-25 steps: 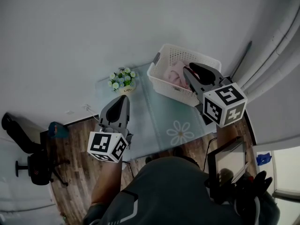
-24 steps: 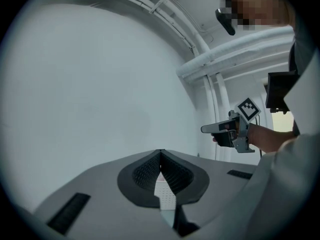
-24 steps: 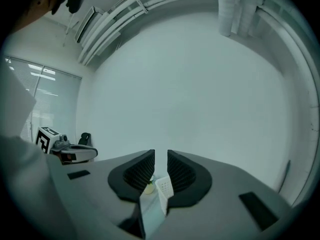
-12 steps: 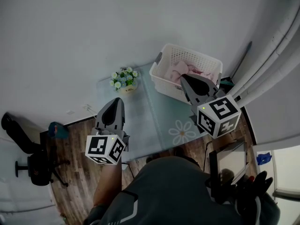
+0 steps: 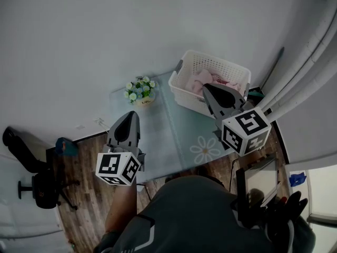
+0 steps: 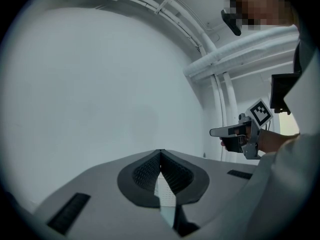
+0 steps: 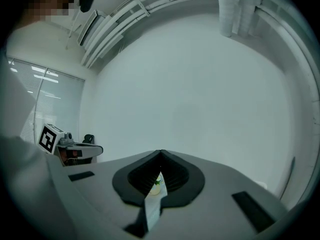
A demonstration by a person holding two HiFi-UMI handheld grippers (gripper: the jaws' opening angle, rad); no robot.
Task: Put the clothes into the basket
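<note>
Pink clothes (image 5: 201, 81) sit bunched in the white basket (image 5: 210, 62), no clear long axis. The basket's long side runs across the far right corner of the surface (image 5: 168, 128). Right hand-held gripper (image 5: 206, 87) clenched, empty, tip overlapping the basket. Left hand-held gripper (image 5: 134, 114) clenched, empty, pointing toward the flowerpot (image 5: 139, 91).

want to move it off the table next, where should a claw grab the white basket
Likely the grey handle on the white basket's short end, the one facing the flower pot. Come in from that side: the handle is a narrow edge a claw can close on, while the mesh walls are broad and the pink clothes lie inside.
</note>
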